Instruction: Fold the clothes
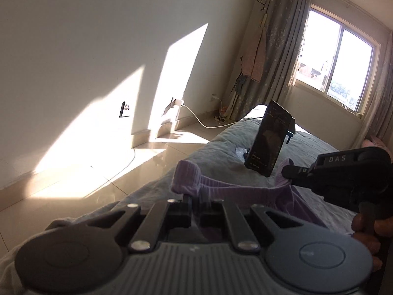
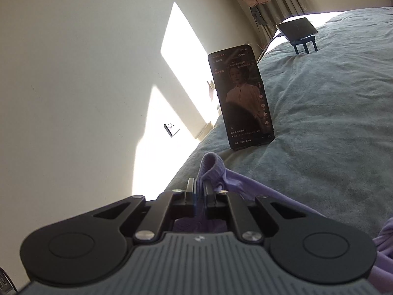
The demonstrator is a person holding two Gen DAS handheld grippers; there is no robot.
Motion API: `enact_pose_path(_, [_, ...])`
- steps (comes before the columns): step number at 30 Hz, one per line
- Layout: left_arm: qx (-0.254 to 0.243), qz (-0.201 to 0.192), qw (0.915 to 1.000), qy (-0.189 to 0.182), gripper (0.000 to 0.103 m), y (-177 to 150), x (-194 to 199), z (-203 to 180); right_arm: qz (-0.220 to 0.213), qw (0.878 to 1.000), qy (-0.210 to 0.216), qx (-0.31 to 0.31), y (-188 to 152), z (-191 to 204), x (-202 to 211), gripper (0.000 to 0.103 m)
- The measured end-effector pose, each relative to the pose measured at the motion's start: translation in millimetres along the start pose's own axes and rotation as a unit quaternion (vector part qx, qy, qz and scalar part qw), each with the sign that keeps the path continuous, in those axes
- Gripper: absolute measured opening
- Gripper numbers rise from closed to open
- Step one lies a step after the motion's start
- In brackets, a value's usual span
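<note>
1. Lilac knit garment (image 1: 235, 186) lies on the grey-blue bed cover (image 1: 221, 142), its ribbed hem stretched between the two grippers.
2. Left gripper (image 1: 195, 200) has its jaws nearly together, pinching one end of the ribbed hem, which bunches up just above the fingertips.
3. Right gripper (image 2: 201, 186) is likewise clamped narrow on the hem's other end; a ribbed loop of cloth stands up past its fingers, and the rest of the garment trails off to the right and below the tool.
4. In the left view the right gripper comes in from the right edge, with a hand (image 1: 366, 231) around its handle.
5. Phone (image 2: 242, 98) stands upright on the bed just beyond the garment, screen lit.
6. Farther up the bed a small tablet (image 2: 297, 28) sits on a blue stand.
7. Sunlight falls in patches on the white wall (image 1: 98, 49) and tiled floor (image 1: 98, 172); a curtained window (image 1: 343, 66) is at the far end of the room.
</note>
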State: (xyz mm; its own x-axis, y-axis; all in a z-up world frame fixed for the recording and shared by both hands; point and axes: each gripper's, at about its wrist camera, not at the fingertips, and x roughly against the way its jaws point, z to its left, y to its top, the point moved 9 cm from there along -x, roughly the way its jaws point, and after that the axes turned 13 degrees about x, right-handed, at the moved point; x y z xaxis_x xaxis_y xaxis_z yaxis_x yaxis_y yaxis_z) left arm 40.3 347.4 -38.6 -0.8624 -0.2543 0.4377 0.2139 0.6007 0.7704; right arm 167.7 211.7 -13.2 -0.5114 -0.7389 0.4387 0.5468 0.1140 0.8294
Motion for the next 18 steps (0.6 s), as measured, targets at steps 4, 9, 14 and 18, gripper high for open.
enact_pose_path(4, [0.011, 0.024, 0.9995, 0.018, 0.012, -2, -7, 1, 0.017, 1.000, 0.005, -0.010, -6, -3, 2, 0.014])
enact_pose_path(9, [0.014, 0.012, 0.9996, 0.021, 0.041, 8, -2, 0, 0.015, 1.000, 0.001, 0.004, -3, -11, 31, 0.028])
enact_pose_path(14, [-0.002, 0.017, 0.9998, -0.006, 0.042, 3, 13, -13, 0.002, 0.999, -0.029, 0.025, -4, -32, 74, 0.050])
enact_pose_path(18, [-0.020, 0.039, 0.9983, -0.039, 0.042, -10, 20, -30, 0.000, 0.998, -0.054, 0.030, -11, -52, 108, 0.050])
